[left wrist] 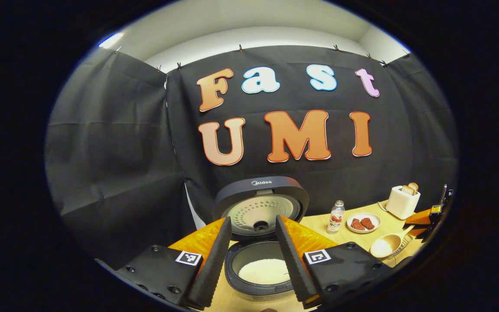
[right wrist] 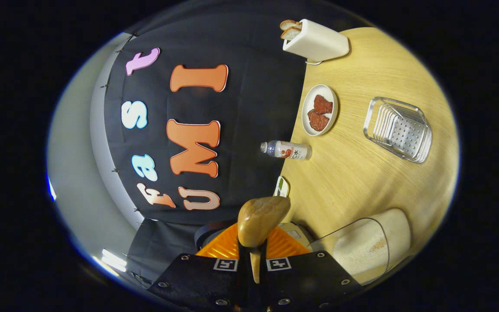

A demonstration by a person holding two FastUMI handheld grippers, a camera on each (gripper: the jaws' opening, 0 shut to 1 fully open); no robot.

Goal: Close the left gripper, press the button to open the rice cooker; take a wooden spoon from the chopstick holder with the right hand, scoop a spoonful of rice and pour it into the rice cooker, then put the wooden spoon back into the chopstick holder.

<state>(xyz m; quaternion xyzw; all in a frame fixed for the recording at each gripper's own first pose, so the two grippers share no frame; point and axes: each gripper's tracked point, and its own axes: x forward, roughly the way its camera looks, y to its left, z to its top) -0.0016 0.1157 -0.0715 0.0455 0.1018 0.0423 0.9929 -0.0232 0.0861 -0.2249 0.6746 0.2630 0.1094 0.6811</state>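
The rice cooker [left wrist: 260, 203] stands with its lid raised, and white rice lies in the inner pot [left wrist: 263, 271]. My left gripper [left wrist: 254, 220] is open, its fingers standing either side of the pot, just above and in front of it. My right gripper [right wrist: 254, 255] is shut on the handle of the wooden spoon [right wrist: 261, 219], whose bowl points forward with its rounded back toward the camera. In the left gripper view the spoon [left wrist: 384, 246] hangs low over the table at the right, held by the right gripper [left wrist: 420, 225]. A clear container of rice [right wrist: 371, 245] sits beside the right gripper.
On the wooden table [right wrist: 353, 177] are a small bottle [right wrist: 287, 150], a plate with red pieces of food [right wrist: 319, 110], a white toaster with bread [right wrist: 315, 41] and a clear perforated holder [right wrist: 399, 129]. The black cloth wall runs behind the cooker.
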